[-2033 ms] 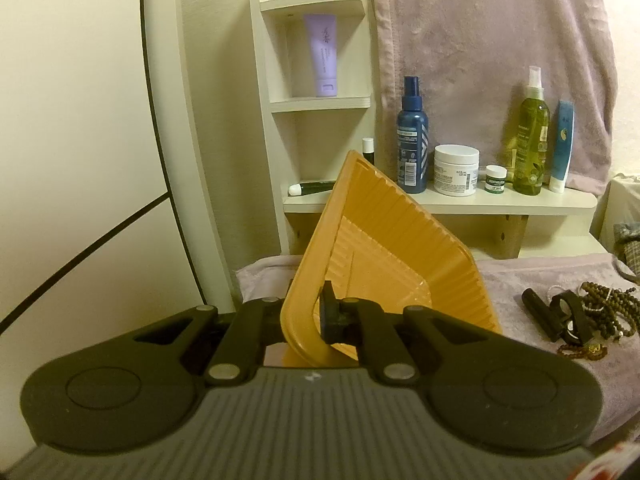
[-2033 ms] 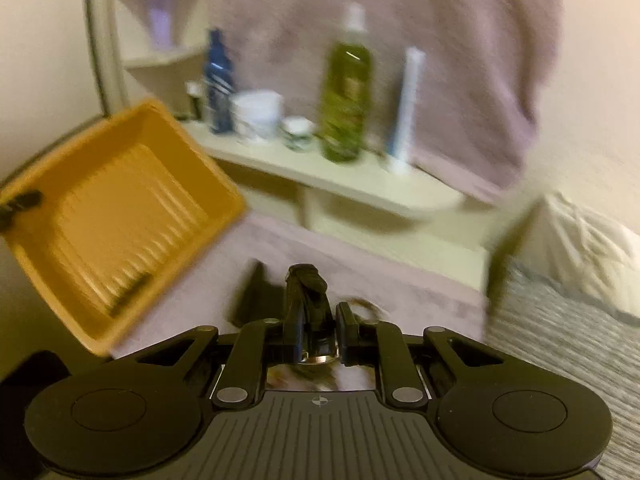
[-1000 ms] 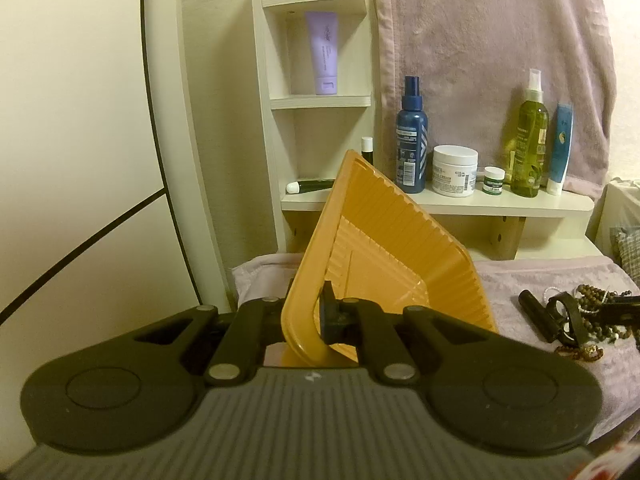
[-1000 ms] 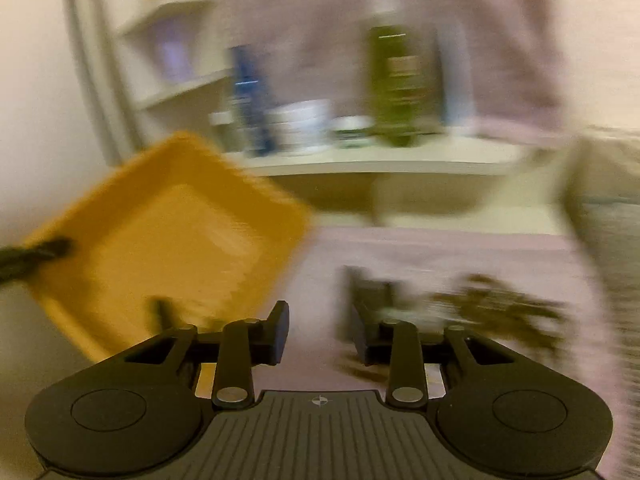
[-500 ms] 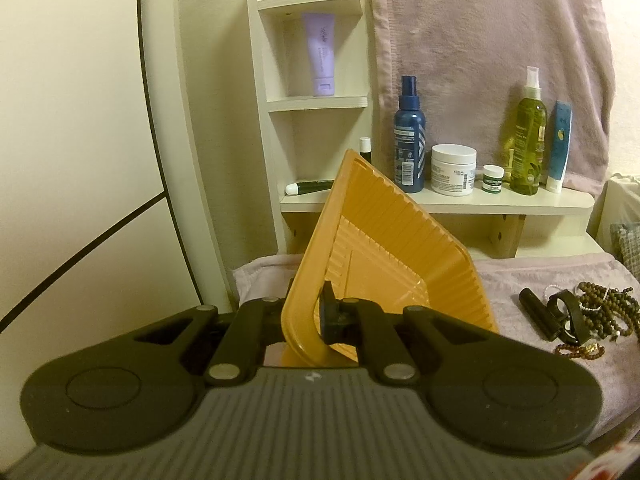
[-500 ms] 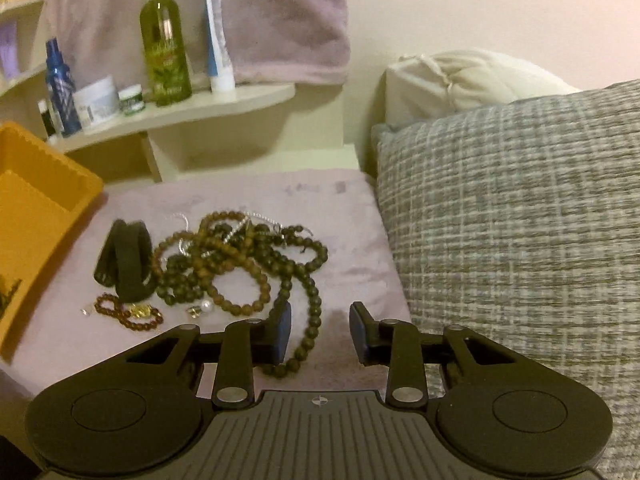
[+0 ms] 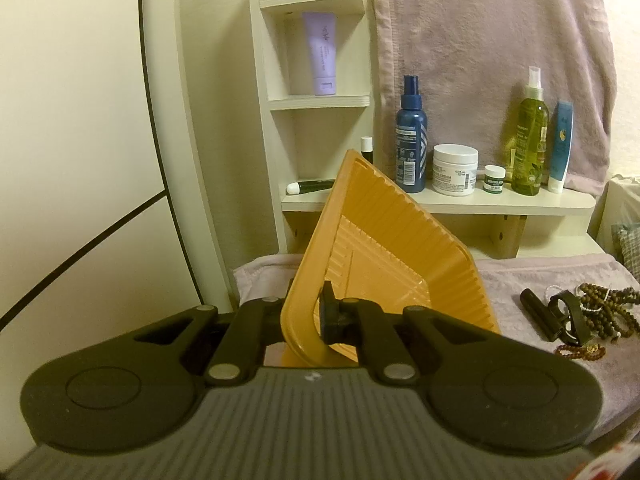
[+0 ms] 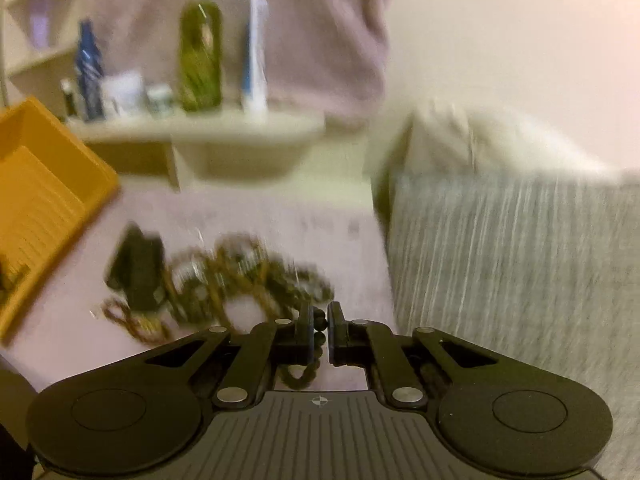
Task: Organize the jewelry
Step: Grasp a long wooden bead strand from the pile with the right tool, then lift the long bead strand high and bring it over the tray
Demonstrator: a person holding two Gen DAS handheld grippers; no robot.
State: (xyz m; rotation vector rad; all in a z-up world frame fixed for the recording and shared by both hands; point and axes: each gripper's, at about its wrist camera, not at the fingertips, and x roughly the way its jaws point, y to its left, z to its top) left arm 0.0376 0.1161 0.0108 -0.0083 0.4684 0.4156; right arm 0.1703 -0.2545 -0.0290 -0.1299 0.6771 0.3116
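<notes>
My left gripper (image 7: 306,316) is shut on the near rim of an orange ribbed plastic tray (image 7: 384,256) and holds it tilted up above the mauve cloth. The tray also shows at the left in the right wrist view (image 8: 44,196). A pile of brown bead necklaces (image 8: 248,280) and a black band (image 8: 138,272) lie on the cloth; they also show at the right in the left wrist view (image 7: 608,312). My right gripper (image 8: 319,324) is shut on a dark bead strand (image 8: 316,330) at the pile's near edge. The right wrist view is blurred.
A cream shelf (image 7: 440,202) behind holds a blue spray bottle (image 7: 411,140), a white jar (image 7: 455,169), a green bottle (image 7: 529,132) and a blue tube (image 7: 560,148). A mauve towel (image 7: 492,52) hangs above. A grey checked cushion (image 8: 520,272) lies to the right.
My right gripper swung from the tray over to the bead pile, dropped to it and closed on a bead strand. My left gripper keeps the tray still and tilted.
</notes>
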